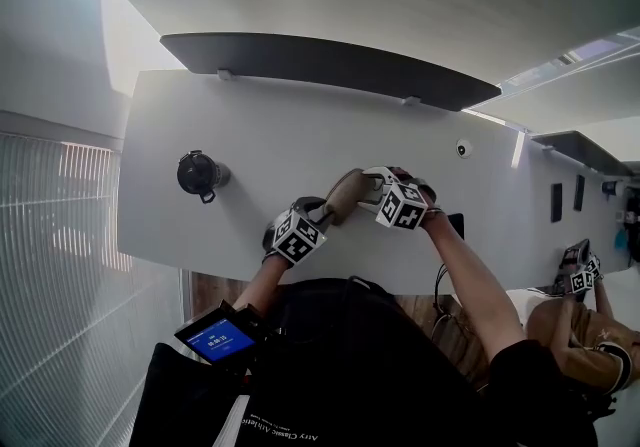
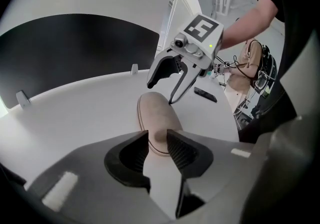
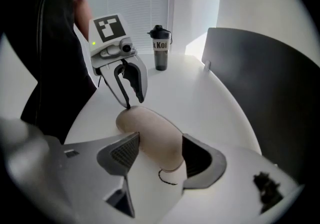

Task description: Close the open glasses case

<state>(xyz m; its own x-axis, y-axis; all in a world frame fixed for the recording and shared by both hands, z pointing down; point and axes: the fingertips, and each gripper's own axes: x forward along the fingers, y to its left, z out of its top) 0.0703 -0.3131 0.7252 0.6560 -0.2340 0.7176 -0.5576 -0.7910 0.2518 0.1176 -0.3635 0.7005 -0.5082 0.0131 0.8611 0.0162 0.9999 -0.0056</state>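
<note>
1 tan glasses case [image 1: 346, 195], 1 left gripper [image 2: 158, 144], 1 right gripper [image 3: 159, 152], 1 bottle [image 1: 200, 175]

Daylight is coming in through the blinds [image 1: 60, 235] at the left of the head view and is washing the white table [image 1: 200, 225] so evenly that it is showing almost no texture. In the right gripper view that backlight is overexposing the far wall, and the bottle [image 3: 160, 50] is standing dark against it. The glasses case [image 3: 150, 133] is casting only a faint, soft shadow. The person's dark clothing [image 1: 350, 365] is sinking into near black, while a small screen [image 1: 218, 339] is glowing blue. Wide-angle distortion is bending the table's straight edges into arcs. Black vignetting is closing in on the corners of both gripper views, and everything nearest those lenses is looking slightly soft.
</note>
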